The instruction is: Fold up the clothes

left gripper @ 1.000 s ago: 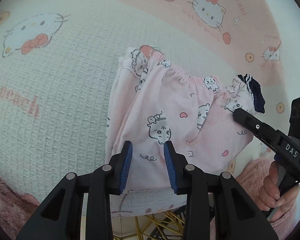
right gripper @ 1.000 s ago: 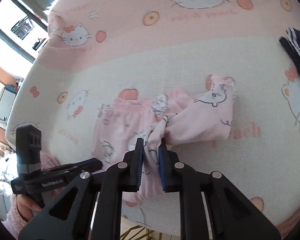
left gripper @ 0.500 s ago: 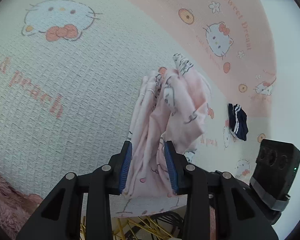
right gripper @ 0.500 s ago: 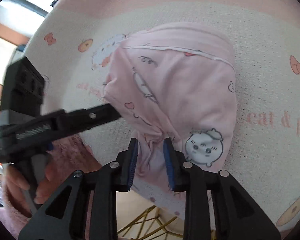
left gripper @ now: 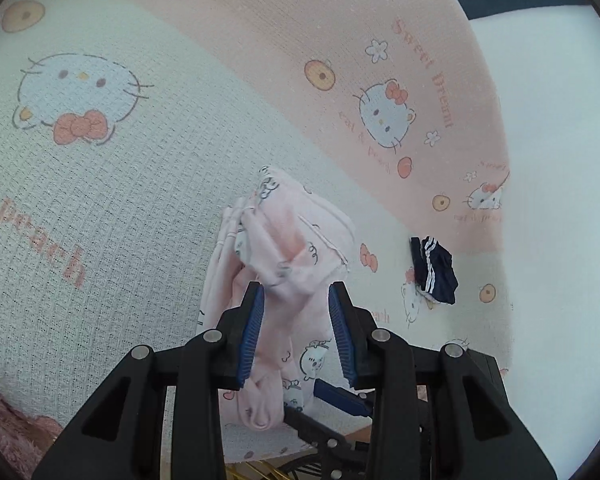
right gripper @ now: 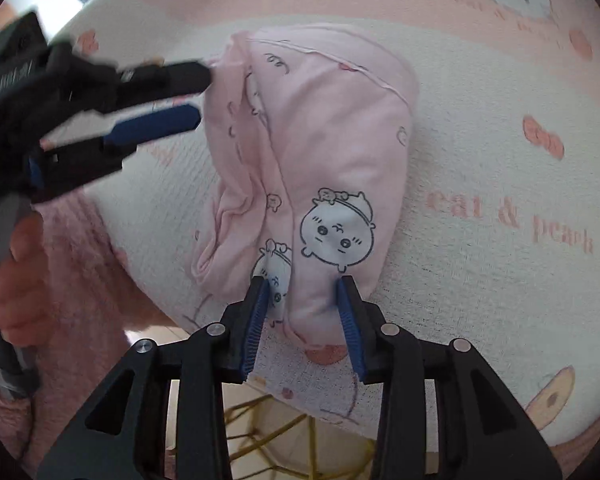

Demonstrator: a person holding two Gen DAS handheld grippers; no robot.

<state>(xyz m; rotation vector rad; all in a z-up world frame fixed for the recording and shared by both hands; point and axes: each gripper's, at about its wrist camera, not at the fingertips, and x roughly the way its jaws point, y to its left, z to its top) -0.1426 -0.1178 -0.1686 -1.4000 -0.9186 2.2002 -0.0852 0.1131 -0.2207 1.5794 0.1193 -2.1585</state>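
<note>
Right gripper jaws parted, straddling the near end of the pink pants, not pinching. Left gripper also parted, cloth bunched loosely between its pads. Pants lie in a folded bundle on the blanket near its front edge. Risk: the bundle looks loose, so a snagging pad could drag layers open or off the edge. Only the left view shows the dark garment; only the right view shows the person's hand.

Soft, even daylight lit both fisheye views, with faint shadows. Edges curved into dark vignettes. The black left gripper was motion-blurred.
</note>
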